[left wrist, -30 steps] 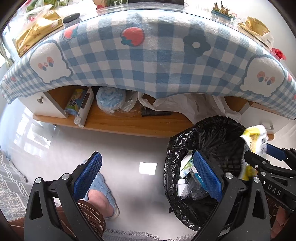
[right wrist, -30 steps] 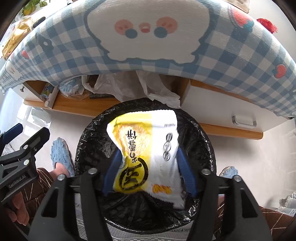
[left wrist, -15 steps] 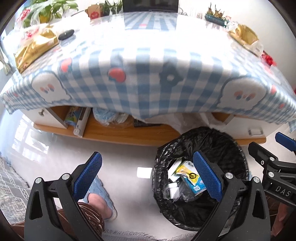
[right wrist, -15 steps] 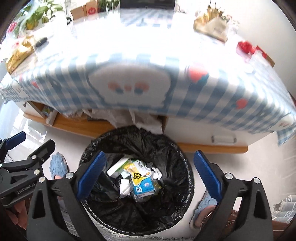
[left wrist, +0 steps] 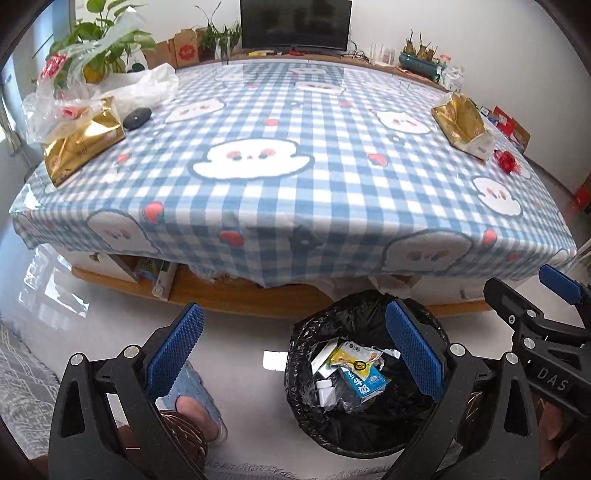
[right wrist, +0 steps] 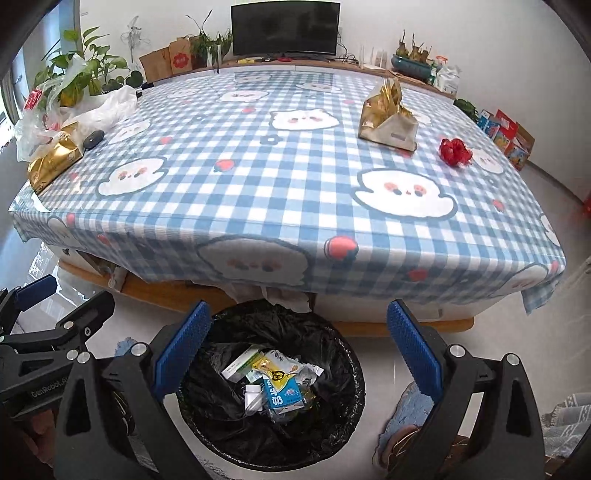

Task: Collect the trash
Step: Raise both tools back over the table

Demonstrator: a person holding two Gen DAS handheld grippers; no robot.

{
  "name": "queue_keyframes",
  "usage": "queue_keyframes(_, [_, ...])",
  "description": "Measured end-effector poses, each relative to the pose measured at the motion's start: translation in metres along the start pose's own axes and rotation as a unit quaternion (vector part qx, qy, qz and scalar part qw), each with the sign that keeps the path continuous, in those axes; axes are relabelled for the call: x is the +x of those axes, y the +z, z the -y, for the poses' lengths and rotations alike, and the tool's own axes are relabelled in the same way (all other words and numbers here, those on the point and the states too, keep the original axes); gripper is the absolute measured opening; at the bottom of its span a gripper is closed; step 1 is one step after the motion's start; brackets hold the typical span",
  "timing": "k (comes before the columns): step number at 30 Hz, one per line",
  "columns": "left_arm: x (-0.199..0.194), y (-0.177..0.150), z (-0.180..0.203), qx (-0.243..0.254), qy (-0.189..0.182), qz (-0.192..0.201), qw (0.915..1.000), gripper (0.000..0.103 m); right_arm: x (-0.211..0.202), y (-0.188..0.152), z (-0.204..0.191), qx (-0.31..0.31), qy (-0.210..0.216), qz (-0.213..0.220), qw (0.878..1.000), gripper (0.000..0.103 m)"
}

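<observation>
Jaws of the right gripper (right wrist: 297,343) stand wide apart with nothing between the blue pads, held over the black-lined trash bin (right wrist: 343,373) on the pale floor. Down in the bin lies the collected trash: a yellow-and-white snack wrapper (right wrist: 275,367), a blue-and-white carton (right wrist: 282,397), a small white bottle (right wrist: 253,397) and a flat green-and-white box (right wrist: 240,363) (all loose on the black liner). The left gripper (left wrist: 293,349) is likewise spread wide and empty, to the left of the bin, with its right finger in front of the bin's rim. A foot in a blue slipper (left wrist: 192,391) rests on the floor under the left gripper.

Behind the bin stands a low table under a blue checked tablecloth (right wrist: 295,192). On the cloth sit a gold tissue pack (right wrist: 388,118) toward the far right, a crumpled red wrapper (right wrist: 454,151) near it, another gold pack (right wrist: 51,164) at the left edge with clear plastic bags (right wrist: 74,110) beside it, and a small dark oval object (right wrist: 92,138). A dark television (right wrist: 284,27) stands against the far wall.
</observation>
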State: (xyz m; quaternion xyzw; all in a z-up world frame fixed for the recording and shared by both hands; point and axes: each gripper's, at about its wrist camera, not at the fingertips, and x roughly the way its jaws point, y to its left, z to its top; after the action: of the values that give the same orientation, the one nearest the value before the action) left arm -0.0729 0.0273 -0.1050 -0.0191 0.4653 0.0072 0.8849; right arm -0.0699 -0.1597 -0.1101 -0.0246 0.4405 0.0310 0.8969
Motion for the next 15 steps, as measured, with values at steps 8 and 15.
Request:
queue_keyframes(8, [-0.021,0.023,0.011,0.005,-0.004,0.014,0.9999,0.097,-0.022,0.019,0.016,0.017,-0.008,0.023,1.0,0.092])
queue_keyframes(15, [-0.026,0.043,0.029,0.004,-0.021,0.017,0.9996,0.097,-0.036,0.036,0.047,0.035,-0.019,0.036,0.999,0.092])
